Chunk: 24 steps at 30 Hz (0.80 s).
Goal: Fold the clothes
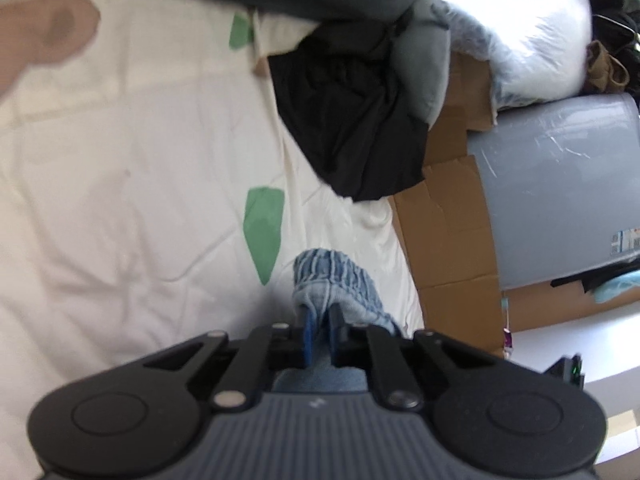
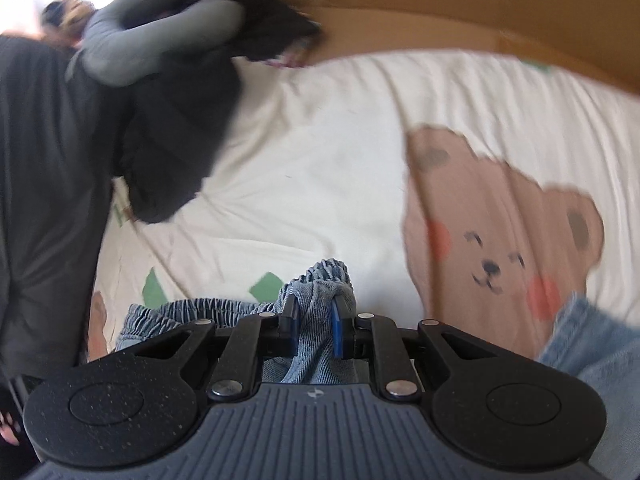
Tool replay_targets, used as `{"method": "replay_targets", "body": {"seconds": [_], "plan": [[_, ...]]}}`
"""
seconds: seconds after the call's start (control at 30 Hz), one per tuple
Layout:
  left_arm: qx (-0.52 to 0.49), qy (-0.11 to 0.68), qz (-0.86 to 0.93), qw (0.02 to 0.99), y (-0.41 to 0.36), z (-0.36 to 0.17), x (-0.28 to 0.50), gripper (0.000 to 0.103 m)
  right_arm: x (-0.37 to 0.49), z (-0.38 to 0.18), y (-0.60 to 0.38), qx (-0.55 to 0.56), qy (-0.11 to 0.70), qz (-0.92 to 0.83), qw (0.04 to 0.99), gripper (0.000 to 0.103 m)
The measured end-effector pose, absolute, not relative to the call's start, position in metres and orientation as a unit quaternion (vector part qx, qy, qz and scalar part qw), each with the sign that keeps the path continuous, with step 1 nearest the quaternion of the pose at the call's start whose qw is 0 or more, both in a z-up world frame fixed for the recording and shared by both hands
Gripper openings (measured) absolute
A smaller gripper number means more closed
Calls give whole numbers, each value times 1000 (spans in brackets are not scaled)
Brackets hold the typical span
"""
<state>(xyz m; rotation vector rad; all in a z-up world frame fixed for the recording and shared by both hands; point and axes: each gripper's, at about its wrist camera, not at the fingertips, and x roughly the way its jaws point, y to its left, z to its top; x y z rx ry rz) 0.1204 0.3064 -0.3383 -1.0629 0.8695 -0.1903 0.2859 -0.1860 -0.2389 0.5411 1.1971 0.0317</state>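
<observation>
The left tool (image 1: 320, 320) pinches the gathered waistband of the denim garment (image 1: 336, 280) at lower centre of its frame. The right tool (image 2: 314, 312) clamps another bunch of that waistband, lower centre, above the cream bear-print bedsheet (image 2: 320, 160); dark clothes (image 2: 176, 128) lie upper left.

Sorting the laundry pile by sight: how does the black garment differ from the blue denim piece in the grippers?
The black garment is plain, dark and smooth; the denim piece is pale blue with a gathered elastic band. The black garment lies loose, draped on the pile at the bed's edge; the denim is pinched by both the left gripper and right gripper. Both are crumpled, unfolded.
</observation>
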Motion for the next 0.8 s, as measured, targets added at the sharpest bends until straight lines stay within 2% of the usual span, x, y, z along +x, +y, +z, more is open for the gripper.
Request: {"method": "replay_targets", "body": {"seconds": [0.33, 0.8], "plan": [[-484, 365, -64, 793, 327, -288, 69, 6, 321, -171, -133, 149, 521, 110, 833, 12], [-464, 299, 11, 834, 367, -184, -16, 6, 365, -71, -35, 54, 435, 245, 864, 12]]}}
